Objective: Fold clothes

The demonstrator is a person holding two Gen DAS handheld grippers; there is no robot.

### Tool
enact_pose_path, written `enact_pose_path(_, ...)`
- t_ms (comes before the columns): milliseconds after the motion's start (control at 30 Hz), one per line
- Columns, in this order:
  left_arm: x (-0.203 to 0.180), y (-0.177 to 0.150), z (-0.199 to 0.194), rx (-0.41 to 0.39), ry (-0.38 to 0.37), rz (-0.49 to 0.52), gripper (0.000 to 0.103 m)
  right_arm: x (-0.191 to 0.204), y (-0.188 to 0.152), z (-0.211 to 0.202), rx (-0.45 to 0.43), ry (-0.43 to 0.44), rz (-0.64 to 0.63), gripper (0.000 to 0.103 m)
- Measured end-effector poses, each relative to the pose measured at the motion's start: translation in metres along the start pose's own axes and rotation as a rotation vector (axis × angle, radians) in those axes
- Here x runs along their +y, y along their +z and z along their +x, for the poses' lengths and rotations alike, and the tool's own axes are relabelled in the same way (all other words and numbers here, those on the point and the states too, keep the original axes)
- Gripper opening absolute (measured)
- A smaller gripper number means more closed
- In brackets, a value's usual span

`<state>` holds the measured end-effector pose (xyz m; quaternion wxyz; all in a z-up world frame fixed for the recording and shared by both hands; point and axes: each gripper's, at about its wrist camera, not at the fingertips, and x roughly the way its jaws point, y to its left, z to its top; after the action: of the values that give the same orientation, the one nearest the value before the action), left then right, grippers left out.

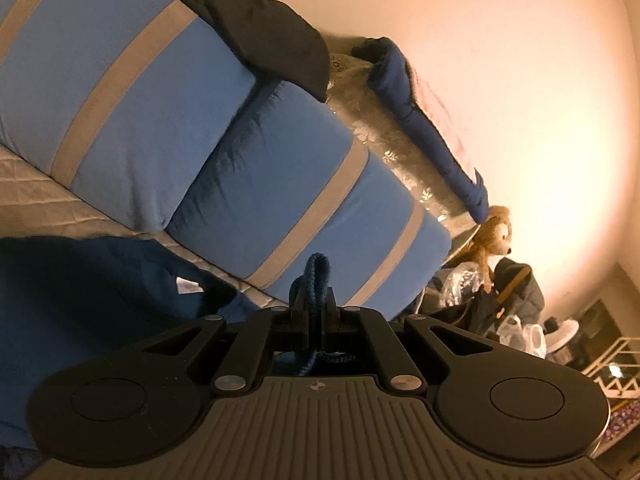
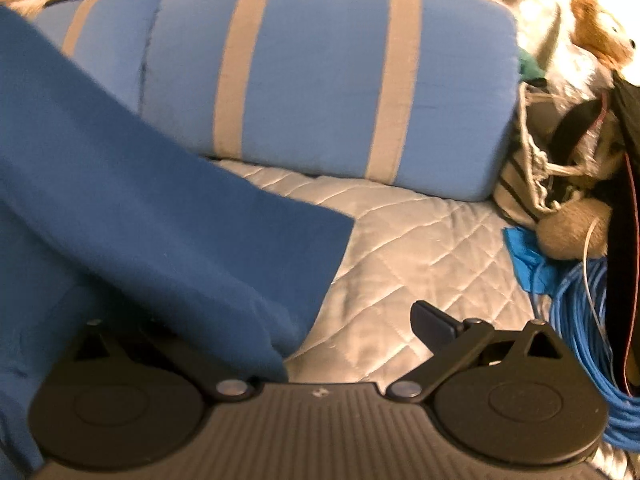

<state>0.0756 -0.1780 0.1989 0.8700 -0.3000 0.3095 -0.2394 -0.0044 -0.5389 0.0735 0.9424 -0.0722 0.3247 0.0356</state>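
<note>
1. Here, in the left wrist view, the left gripper (image 1: 315, 300) has its jaws pressed together on a ribbed edge of the dark blue garment (image 1: 100, 276); a loop of that edge sticks up above the jaws. The rest of the garment lies lower left on the quilted bed (image 1: 48, 196). Beyond stand striped blue pillows (image 1: 256, 168), tilted across the frame because the view is rolled, with a stuffed toy (image 1: 494, 232) further right.
2. In the right wrist view, the right gripper (image 2: 280, 320) has its jaws wide apart, clamped on nothing. Only the right finger (image 2: 434, 326) shows; the left one is hidden under the cloth. The garment's long axis runs from upper left down to the lower centre, with its straight end edge facing right. A coil of blue cable (image 2: 580, 320) lies at the right.
</note>
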Motion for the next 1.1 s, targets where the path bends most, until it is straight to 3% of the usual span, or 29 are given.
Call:
enact_pose_path(200,0.007,0.013,-0.017,-0.028,0.065,0.008,0.005,0.017,-0.013,0.006,0.031,-0.038,-0.122,0.103)
enact_pose_path(367,0.017,0.019,-0.031,-0.045,0.115,0.041,0.005,0.012,-0.019,0.003,0.021,-0.008,-0.13,0.096)
enact_pose_path(567,0.031,0.011,-0.041,-0.031,0.173,0.094,0.005,0.023,-0.025,-0.009,-0.017,0.016,-0.271,0.073)
enact_pose_path(700,0.045,-0.002,-0.045,-0.005,0.222,0.139,0.005,0.034,-0.03,-0.016,-0.027,0.038,-0.332,0.042)
enact_pose_path(800,0.059,-0.011,-0.049,0.014,0.258,0.176,0.005,0.038,-0.03,-0.019,-0.024,0.055,-0.337,0.029)
enact_pose_path(1100,0.115,-0.047,-0.054,0.111,0.335,0.251,0.005,0.045,-0.026,-0.023,-0.04,0.069,-0.351,0.025)
